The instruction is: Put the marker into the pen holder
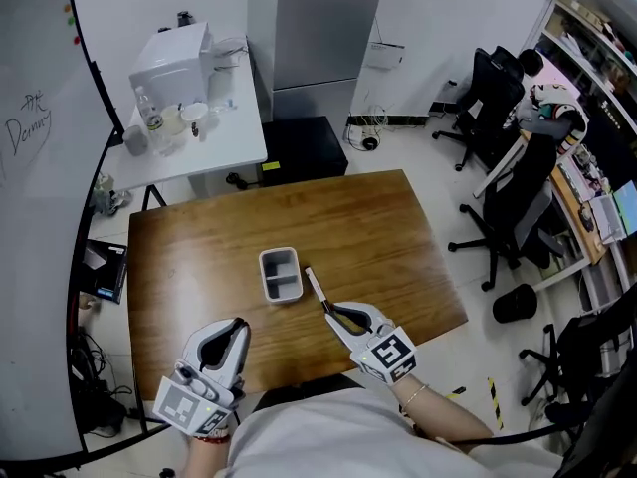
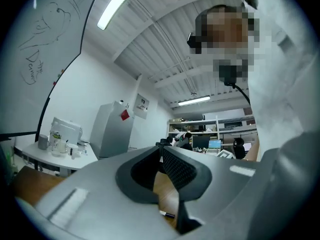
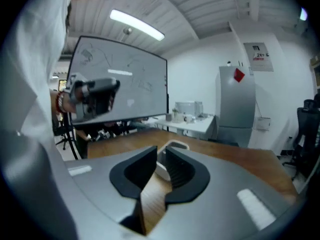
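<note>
A white marker (image 1: 315, 286) with a dark near end lies on the wooden table (image 1: 388, 237), just right of the grey rectangular pen holder (image 1: 281, 274). My right gripper (image 1: 332, 314) is low at the marker's near end, jaws slightly apart. In the right gripper view the marker (image 3: 162, 171) lies between the jaws without the pads pressing it, and the pen holder (image 3: 176, 143) stands beyond my right gripper (image 3: 161, 149). My left gripper (image 1: 239, 325) hovers near the front edge, left of the holder. In its own view my left gripper (image 2: 160, 148) is shut and holds nothing; the marker (image 2: 167, 214) shows below.
A white side table (image 1: 234, 142) with bottles and a white box stands behind the wooden table. A black box (image 1: 304, 147) sits on the floor beside it. Black office chairs (image 1: 508, 207) stand to the right, and a whiteboard (image 1: 40, 167) is at the left.
</note>
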Motion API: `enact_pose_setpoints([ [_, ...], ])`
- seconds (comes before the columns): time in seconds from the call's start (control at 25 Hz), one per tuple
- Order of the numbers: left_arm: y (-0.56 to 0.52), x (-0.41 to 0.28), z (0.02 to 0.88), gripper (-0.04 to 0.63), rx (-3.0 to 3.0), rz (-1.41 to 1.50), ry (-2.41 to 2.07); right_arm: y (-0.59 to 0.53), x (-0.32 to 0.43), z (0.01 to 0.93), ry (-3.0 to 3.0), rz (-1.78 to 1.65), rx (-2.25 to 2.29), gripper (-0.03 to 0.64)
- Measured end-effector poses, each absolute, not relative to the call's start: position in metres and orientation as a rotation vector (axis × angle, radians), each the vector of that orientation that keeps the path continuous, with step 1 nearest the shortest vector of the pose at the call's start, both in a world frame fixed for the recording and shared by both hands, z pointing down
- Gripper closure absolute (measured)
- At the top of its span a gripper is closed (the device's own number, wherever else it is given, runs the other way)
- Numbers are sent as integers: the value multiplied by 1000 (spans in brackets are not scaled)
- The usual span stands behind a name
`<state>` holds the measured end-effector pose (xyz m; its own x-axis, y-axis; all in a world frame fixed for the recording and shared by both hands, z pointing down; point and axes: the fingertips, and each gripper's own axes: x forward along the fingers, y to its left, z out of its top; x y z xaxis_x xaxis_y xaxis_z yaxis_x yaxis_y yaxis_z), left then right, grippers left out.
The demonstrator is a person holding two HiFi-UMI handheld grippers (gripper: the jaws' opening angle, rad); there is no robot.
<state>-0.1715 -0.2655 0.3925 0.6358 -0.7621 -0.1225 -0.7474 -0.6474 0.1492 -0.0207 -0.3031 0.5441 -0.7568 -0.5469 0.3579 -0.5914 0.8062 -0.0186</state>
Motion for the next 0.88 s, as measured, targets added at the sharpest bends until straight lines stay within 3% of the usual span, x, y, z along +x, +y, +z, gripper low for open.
enact_pose_setpoints([
  [0.12,-271,-175,421,591,2750,-213,-1350,-328,-4,609,-2475,344,935,488],
  [0.28,-274,-186,459,538,2666,-108,-1404,-331,-1,668,-2338,420,885,480],
  [0.52,-277,-192,472,537,2614,-88,-1388,-337,-7,720,-2194,390,784,468],
  [0.88,-284,-187,479,537,2598,-68,-1365,-336,-10,728,-2198,453,775,482],
])
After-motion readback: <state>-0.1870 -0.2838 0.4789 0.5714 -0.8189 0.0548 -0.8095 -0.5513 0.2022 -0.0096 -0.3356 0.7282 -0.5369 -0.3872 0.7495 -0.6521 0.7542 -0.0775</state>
